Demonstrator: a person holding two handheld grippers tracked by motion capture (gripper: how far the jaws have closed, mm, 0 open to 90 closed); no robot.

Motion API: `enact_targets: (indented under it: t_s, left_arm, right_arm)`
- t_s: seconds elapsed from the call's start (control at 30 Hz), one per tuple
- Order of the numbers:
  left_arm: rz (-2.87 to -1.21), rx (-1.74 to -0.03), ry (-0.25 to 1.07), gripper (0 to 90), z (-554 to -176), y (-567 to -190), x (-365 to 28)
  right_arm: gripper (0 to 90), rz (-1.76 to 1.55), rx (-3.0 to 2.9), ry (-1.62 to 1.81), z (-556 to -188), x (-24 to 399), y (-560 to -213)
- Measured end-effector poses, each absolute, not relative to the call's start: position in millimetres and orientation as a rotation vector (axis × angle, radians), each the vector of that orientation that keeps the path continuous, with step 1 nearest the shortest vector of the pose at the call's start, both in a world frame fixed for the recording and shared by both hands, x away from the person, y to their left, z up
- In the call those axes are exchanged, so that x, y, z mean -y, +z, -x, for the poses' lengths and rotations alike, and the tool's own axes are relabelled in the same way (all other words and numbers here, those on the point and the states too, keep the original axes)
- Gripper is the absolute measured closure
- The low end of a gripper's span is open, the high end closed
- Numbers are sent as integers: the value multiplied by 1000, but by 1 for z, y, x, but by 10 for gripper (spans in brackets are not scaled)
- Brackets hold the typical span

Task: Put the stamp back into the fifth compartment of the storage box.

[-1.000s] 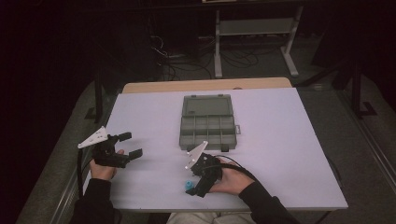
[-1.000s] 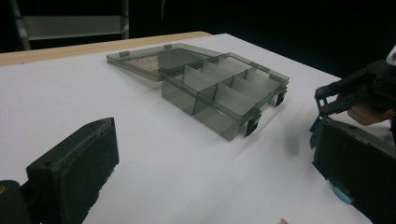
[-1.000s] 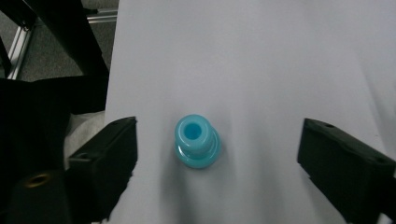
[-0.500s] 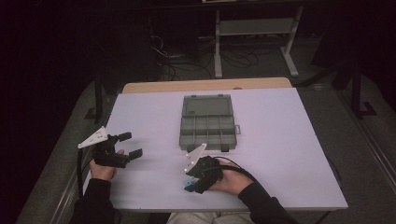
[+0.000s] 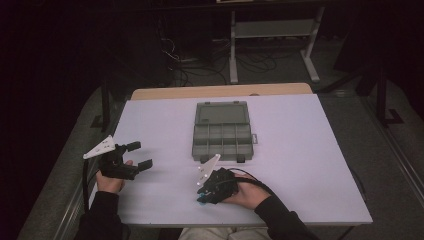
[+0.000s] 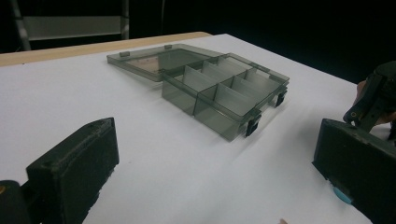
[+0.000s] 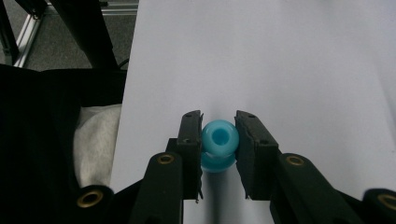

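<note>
landmark: compartment box (image 5: pixel 222 131), lid swung flat on its far side, divided tray facing up near the middle of the white table (image 5: pixel 310 150); every place below is taken from this box.
box state: lid off the tray and all cells bare as far as i can tell, so it reads as ready to receive small parts; latches on the near wall hang free.
task thing: blue spool (image 7: pixel 218 144), a small light-blue plastic piece with a hole through its top, on the table just in front of the box's near edge, on the person's side.
right gripper (image 7: pixel 218 156): jaws have just been closing and now sit clamped on the blue spool, one pad on each flank; pointed down at the table, which suits a pick straight off the surface. in the high view it shows in front of the box's near edge (image 5: pixel 204 196).
grip note: pads bite the waist of the spool, hole left facing up; likely a stable hold for a carry to a cell.
left gripper (image 5: pixel 141 155): jaws wide apart, nothing between them, parked to the left of the box and aimed toward it; judged to be waiting, perhaps to steady the box.
step in hand: pick made, lift not yet begun.
next calls for: raise, carry forward over the near wall, release into a cell.
</note>
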State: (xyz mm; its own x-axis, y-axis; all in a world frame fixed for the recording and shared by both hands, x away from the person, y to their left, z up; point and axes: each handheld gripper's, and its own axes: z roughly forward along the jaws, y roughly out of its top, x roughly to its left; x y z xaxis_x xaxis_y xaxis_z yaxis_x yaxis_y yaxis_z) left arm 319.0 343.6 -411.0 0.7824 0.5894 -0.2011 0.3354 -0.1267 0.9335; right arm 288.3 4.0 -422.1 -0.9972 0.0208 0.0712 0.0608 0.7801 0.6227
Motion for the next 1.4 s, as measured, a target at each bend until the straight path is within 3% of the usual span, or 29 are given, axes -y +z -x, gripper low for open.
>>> enact_targets:
  t_s: [1.4]
  left_arm:
    - [-1733, -726, 253, 0, -319, -411, -344]
  right_arm:
    - [711, 113, 2901, -1135, -307, 6, -381]
